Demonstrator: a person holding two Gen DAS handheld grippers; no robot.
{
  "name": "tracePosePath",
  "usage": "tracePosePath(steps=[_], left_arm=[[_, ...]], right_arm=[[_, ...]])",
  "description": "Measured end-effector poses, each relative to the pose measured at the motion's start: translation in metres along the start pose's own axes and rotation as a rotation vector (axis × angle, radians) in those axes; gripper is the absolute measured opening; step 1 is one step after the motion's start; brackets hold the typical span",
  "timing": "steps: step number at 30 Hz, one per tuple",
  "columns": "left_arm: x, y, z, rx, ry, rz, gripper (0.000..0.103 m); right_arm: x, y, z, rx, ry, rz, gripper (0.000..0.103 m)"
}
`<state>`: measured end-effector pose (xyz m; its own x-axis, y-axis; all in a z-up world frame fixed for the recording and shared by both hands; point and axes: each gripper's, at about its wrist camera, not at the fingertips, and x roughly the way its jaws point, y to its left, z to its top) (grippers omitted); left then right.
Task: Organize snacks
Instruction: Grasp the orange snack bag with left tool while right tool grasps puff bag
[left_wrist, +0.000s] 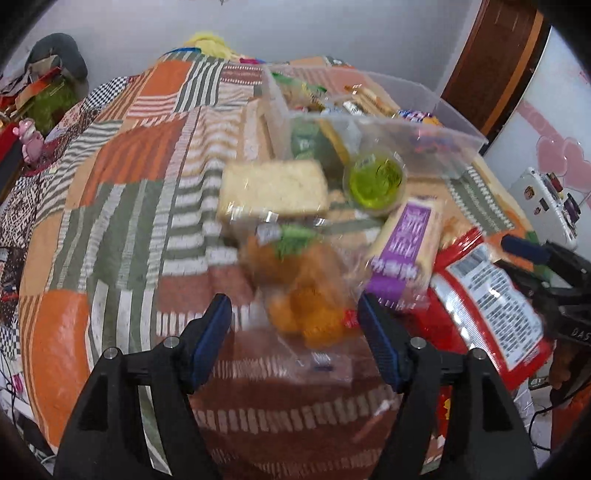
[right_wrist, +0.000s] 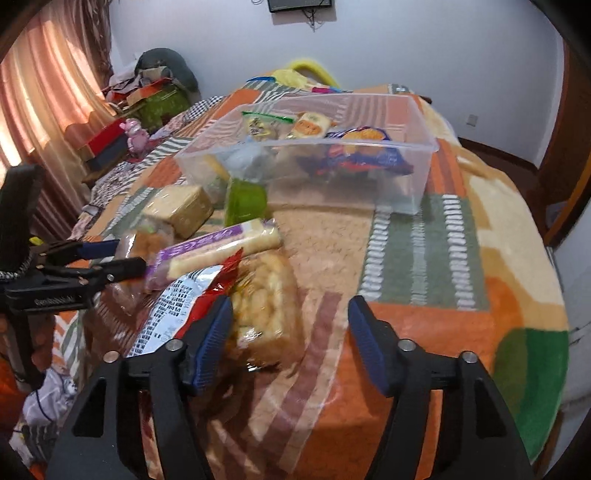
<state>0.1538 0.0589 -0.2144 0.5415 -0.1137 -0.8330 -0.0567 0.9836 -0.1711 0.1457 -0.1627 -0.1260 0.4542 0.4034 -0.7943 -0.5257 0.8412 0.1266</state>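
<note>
A clear plastic bin holds several snack packs on the patchwork bed. In front of it lie a wrapped sponge cake, a green jelly cup, a purple-labelled cake pack, a red chip bag and a clear bag of orange puffs. A clear bag of pale pastries lies by my right gripper. My left gripper is open just before the orange puffs bag. My right gripper is open over the pastry bag's right edge.
The patchwork blanket covers the bed. A pink toy and boxes sit on a side surface at left. A white appliance stands at the right of the bed. A door is behind the bin.
</note>
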Motion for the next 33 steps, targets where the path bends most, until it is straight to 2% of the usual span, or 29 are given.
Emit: tracePosePath(steps=[4, 14, 15, 16, 17, 18, 20, 22, 28, 33], left_arm=[[0.003, 0.011, -0.002, -0.042, 0.013, -0.014, 0.071], [0.02, 0.009, 0.009, -0.033, 0.005, 0.001, 0.071], [0.021, 0.009, 0.008, -0.033, 0.001, 0.001, 0.07], [0.022, 0.009, 0.008, -0.034, -0.005, 0.001, 0.069], [0.022, 0.009, 0.008, -0.036, -0.014, 0.001, 0.066], [0.022, 0.009, 0.008, -0.036, -0.015, 0.003, 0.063], [0.02, 0.009, 0.007, -0.03, -0.02, -0.005, 0.054], [0.017, 0.009, 0.007, -0.027, -0.024, -0.006, 0.051], [0.002, 0.006, 0.005, -0.016, -0.053, -0.001, 0.049], [-0.023, 0.002, 0.012, -0.012, -0.111, -0.006, 0.049]], right_arm=[[0.007, 0.01, 0.002, -0.024, 0.009, 0.017, 0.063], [0.033, 0.022, 0.001, -0.041, 0.049, 0.014, 0.063], [0.034, 0.022, 0.001, -0.037, 0.047, 0.017, 0.06], [0.034, 0.022, 0.002, -0.031, 0.043, 0.025, 0.051], [0.033, 0.021, 0.001, -0.025, 0.041, 0.028, 0.047], [0.032, 0.019, 0.001, -0.019, 0.04, 0.034, 0.047], [0.029, 0.017, -0.001, -0.007, 0.024, 0.036, 0.045], [0.023, 0.016, -0.003, -0.007, 0.01, 0.025, 0.045], [0.006, 0.006, -0.003, 0.022, -0.039, 0.009, 0.044], [-0.01, -0.004, 0.002, 0.049, -0.087, -0.002, 0.043]])
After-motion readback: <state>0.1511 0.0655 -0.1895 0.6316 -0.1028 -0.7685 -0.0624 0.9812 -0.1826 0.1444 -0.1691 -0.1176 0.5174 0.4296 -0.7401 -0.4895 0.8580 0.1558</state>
